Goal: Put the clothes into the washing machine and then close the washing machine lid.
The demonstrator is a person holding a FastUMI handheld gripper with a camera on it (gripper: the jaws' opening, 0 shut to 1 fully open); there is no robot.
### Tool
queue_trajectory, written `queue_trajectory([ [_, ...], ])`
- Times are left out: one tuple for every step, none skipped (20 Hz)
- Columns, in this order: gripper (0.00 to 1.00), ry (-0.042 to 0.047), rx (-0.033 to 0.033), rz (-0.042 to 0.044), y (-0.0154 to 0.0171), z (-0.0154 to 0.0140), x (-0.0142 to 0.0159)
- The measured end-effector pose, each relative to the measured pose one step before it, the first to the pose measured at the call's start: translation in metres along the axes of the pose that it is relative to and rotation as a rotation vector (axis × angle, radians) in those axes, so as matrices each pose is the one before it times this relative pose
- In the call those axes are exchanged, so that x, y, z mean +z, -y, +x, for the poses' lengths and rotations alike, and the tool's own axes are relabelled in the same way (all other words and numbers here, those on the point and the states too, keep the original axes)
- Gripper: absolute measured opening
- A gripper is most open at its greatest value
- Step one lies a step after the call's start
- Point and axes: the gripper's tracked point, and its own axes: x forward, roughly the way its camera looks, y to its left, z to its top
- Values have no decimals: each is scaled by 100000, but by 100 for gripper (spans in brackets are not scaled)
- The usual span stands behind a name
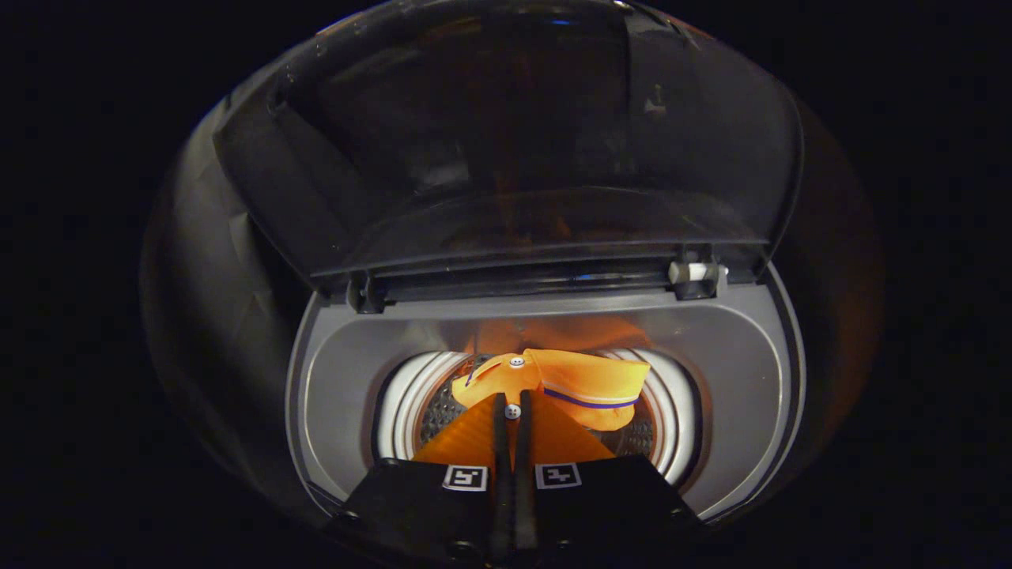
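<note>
Dark booth all round, grey washing machine (735,379) deck below with its smoky lid (538,142) standing open at the back. Orange shirt (589,387) hangs over the drum (411,403) mouth, bunched just ahead of the gripper (512,411), whose fingers (500,427) are pinched tight on its buttoned edge. No readable writing, just marker tags.

Orange garment (589,387) hides much of the washing machine's drum (419,399); the gripper (513,411) fingers cover the cloth's near part.
</note>
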Motion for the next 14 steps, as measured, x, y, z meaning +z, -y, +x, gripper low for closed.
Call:
queue_trajectory([
  [8, -695, -699, 137, 216, 512, -377],
  [8, -2104, -639, 16, 139, 533, -492],
  [9, -1279, -645, 31, 187, 433, -389],
  [9, -1240, -867, 264, 275, 388, -264],
  [8, -875, -705, 387, 346, 294, -256],
  [9, -695, 160, 808, -47, 271, -131],
  [9, -232, -175, 227, -15, 315, -255],
  [9, -624, -508, -396, 198, 441, -148],
  [9, -640, -374, 458, 16, -256, -74],
  [9, -139, 506, 9, -104, -40, 123],
  [10, 190, -1198, -752, 351, 77, 63],
  [11, 458, -846, -682, 195, -243, 127],
  [13, 1370, 394, -172, -54, -26, 278],
  [22, 651, -1044, -447, 300, -258, 201],
])
